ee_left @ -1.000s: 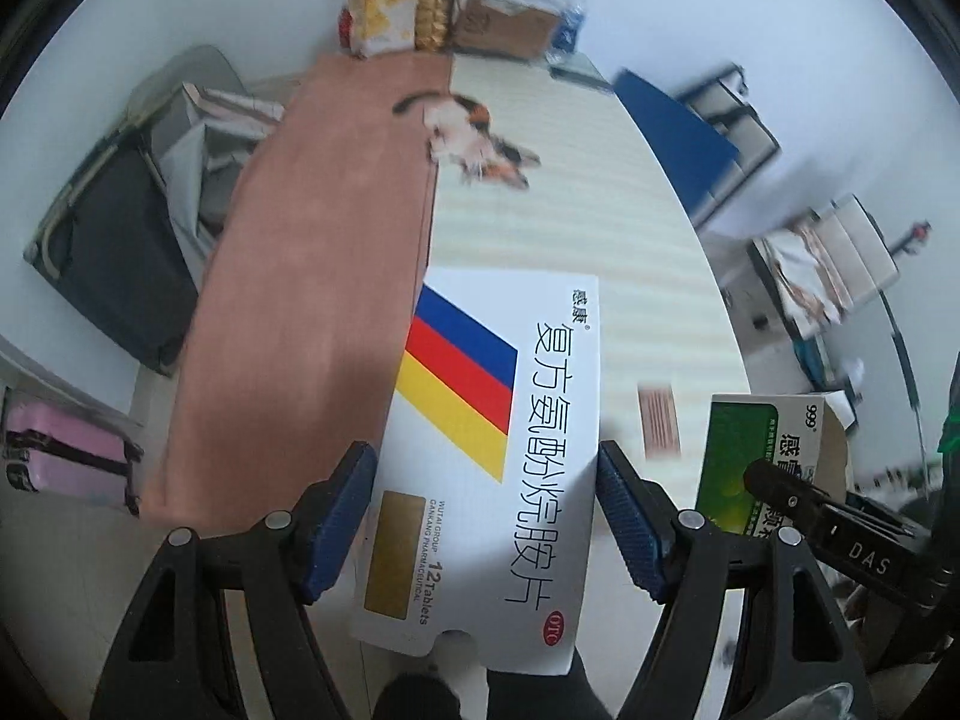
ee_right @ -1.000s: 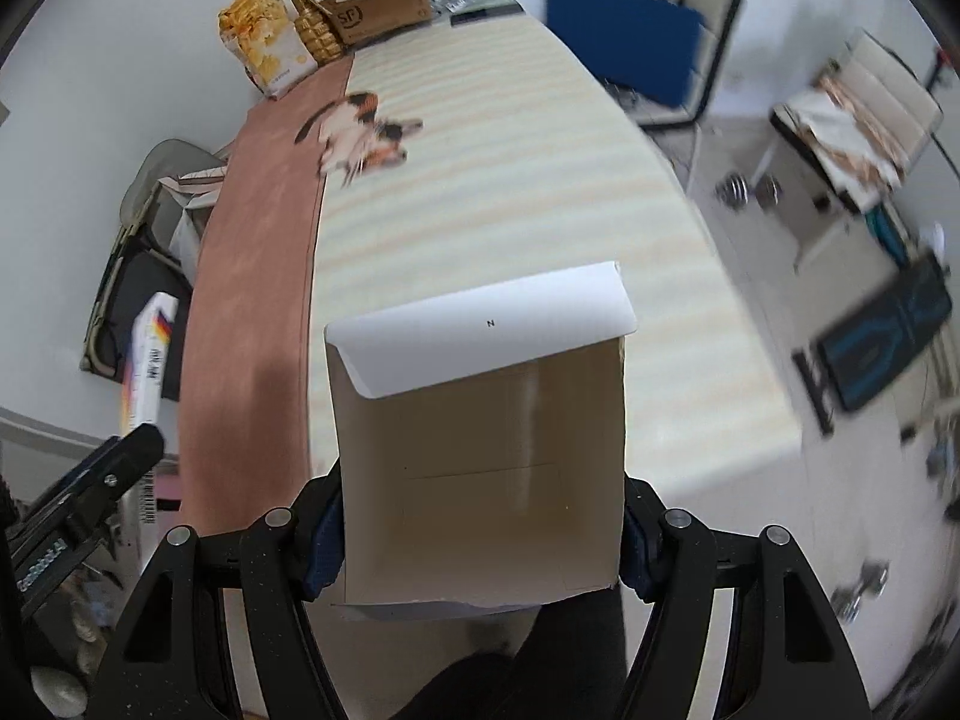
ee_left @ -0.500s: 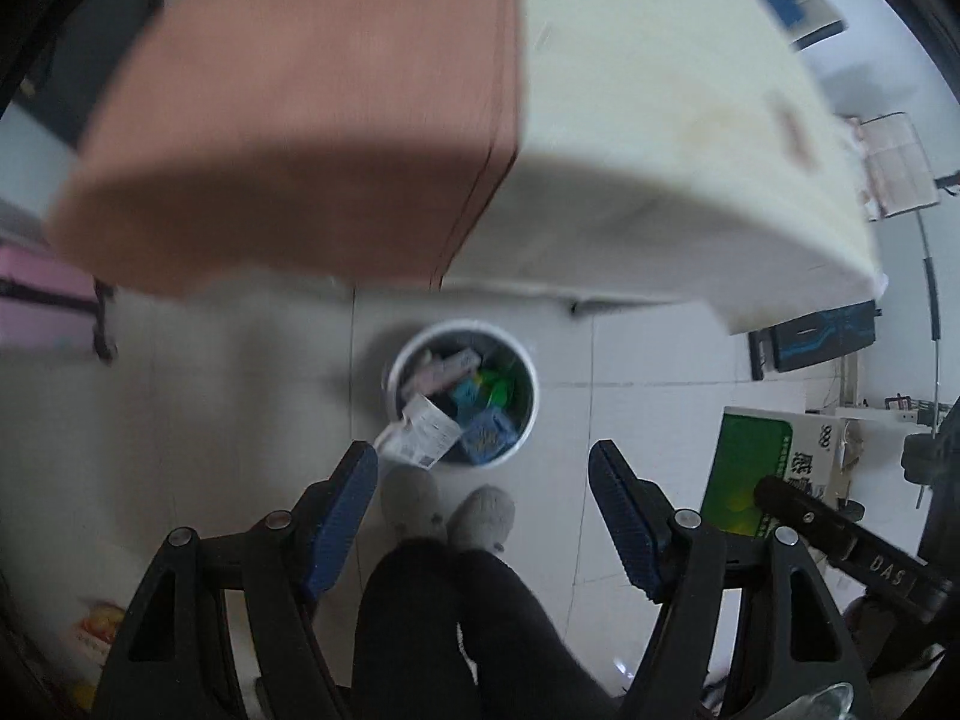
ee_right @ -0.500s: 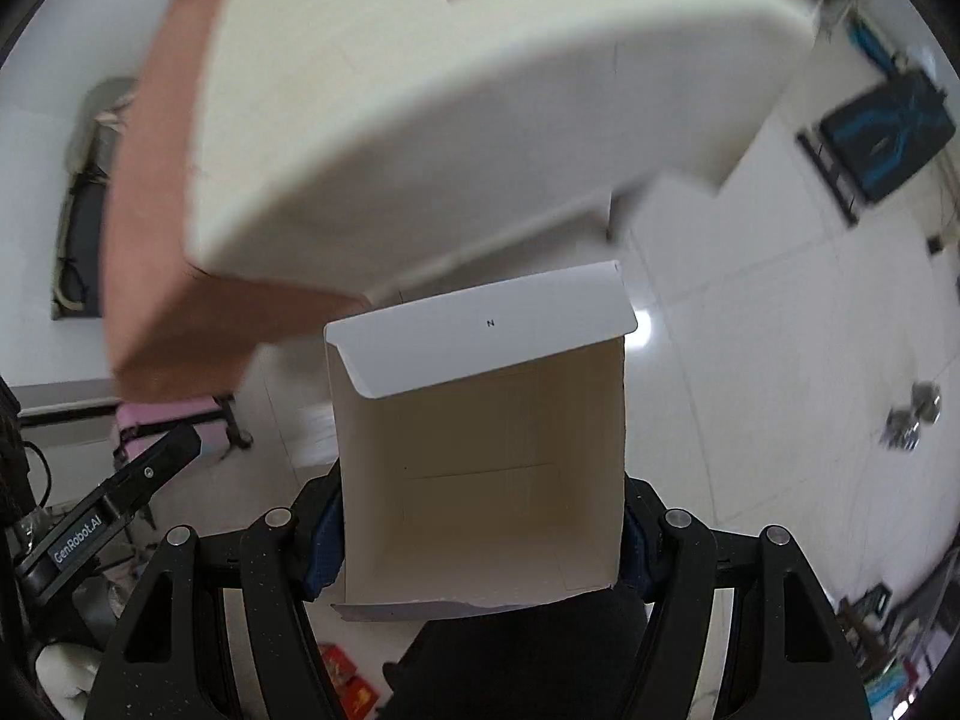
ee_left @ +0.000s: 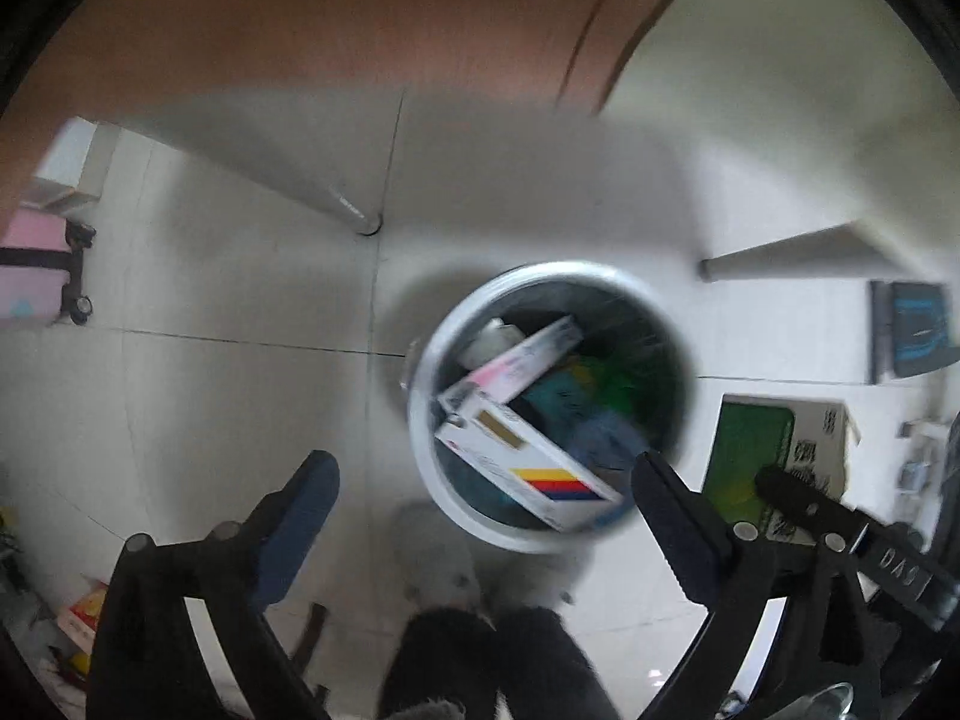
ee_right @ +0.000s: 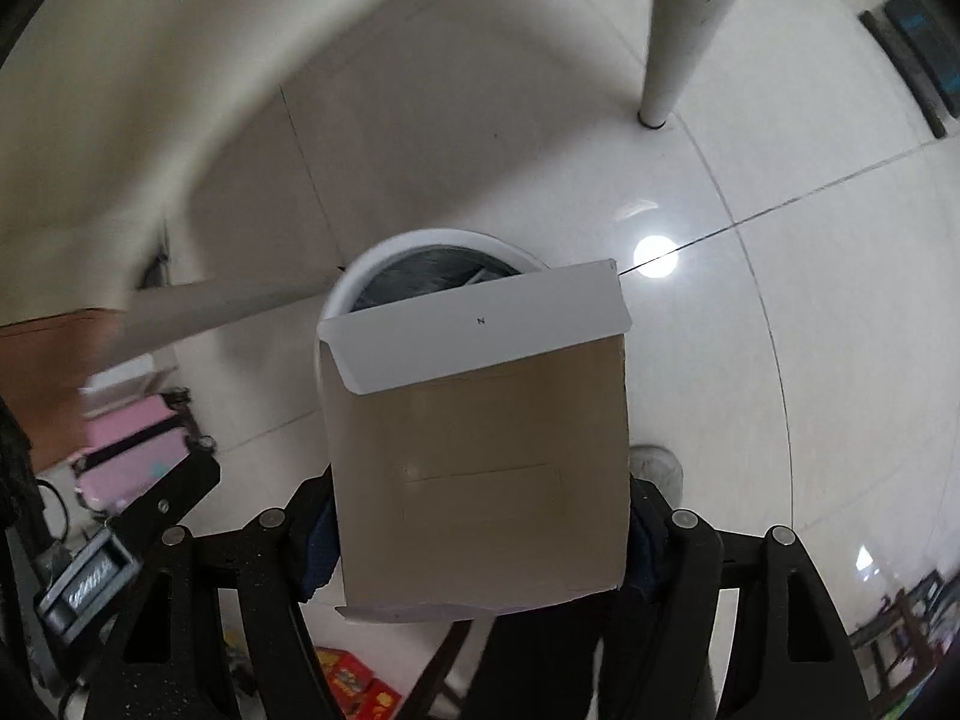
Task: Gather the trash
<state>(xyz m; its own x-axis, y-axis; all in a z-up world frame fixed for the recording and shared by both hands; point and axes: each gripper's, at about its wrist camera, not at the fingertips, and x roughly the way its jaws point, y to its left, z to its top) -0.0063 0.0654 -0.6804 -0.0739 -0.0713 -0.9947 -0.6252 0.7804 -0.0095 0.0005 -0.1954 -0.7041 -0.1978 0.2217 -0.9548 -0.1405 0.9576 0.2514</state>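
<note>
A round white trash bin (ee_left: 420,426) stands on the tiled floor under the table. A white medicine box with blue, red and yellow stripes (ee_left: 522,468) lies inside it on top of other trash. My left gripper (ee_left: 486,492) is open and empty above the bin's near rim. My right gripper (ee_right: 480,534) is shut on a green and white carton (ee_right: 480,468), its brown inner face and open flap toward the camera. The carton hangs over the bin (ee_right: 384,258) and hides most of it. The same carton (ee_left: 774,450) shows at the right of the left wrist view.
The table's underside (ee_left: 300,18) and its legs (ee_left: 354,210) are above and beside the bin. A pink suitcase (ee_left: 36,276) stands at the left. My grey slippers (ee_left: 444,564) are just below the bin. Small red packets (ee_right: 354,684) lie on the floor.
The striped medicine box left my left gripper and now lies in the bin. Both grippers swung from the tabletop down to the floor. The right gripper moved over the bin with its carton.
</note>
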